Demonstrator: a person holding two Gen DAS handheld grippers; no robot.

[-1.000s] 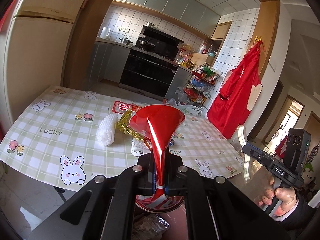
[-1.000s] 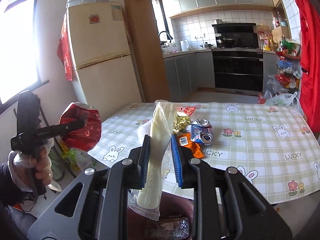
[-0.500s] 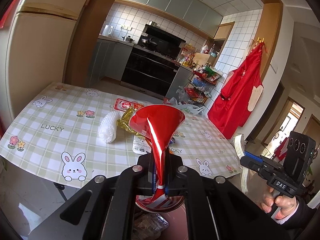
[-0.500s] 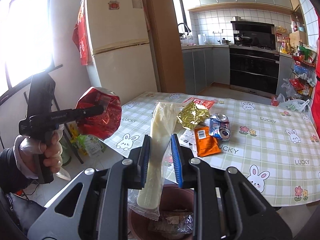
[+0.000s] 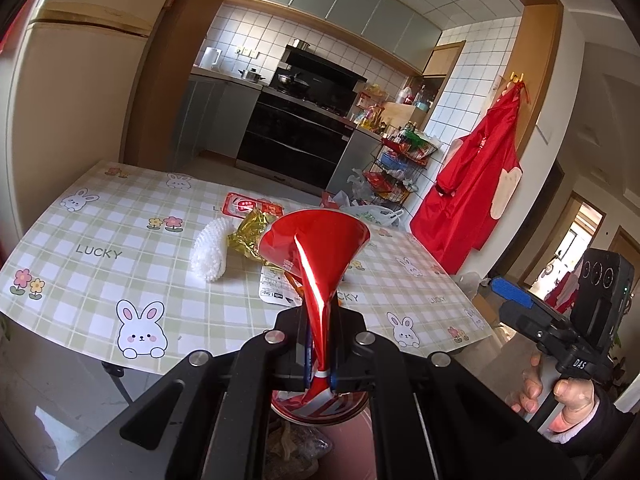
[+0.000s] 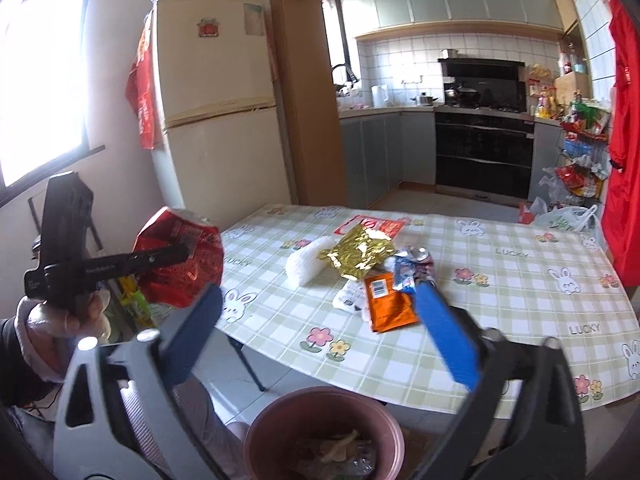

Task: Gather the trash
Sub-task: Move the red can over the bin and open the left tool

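My left gripper [image 5: 320, 340] is shut on a crushed red cup [image 5: 316, 248], held upright over the table's near edge; from the right wrist the cup [image 6: 180, 256] shows at the left. My right gripper [image 6: 316, 300] is opening, its blue pads [image 6: 444, 332] spread wide with nothing between them. It hangs above a brown bin [image 6: 260, 432] with trash inside. On the checked table [image 6: 500, 280] lie a white foam net [image 6: 306, 266], a gold foil wrapper [image 6: 360, 254], an orange packet [image 6: 390, 300], a crushed can [image 6: 412, 266] and a red packet [image 6: 372, 226].
A cream fridge [image 6: 216, 120] stands left of the table. A red apron [image 5: 472, 196] hangs on the right wall beside a wire rack [image 5: 396, 160]. Plastic bags [image 6: 568, 216] lie on the floor beyond the table. A gloved hand [image 6: 68, 312] holds the left gripper.
The right gripper's jaws have swung wide apart, and the long pale wrapper they held is gone from between them. The left gripper still holds the red cup in the same place.
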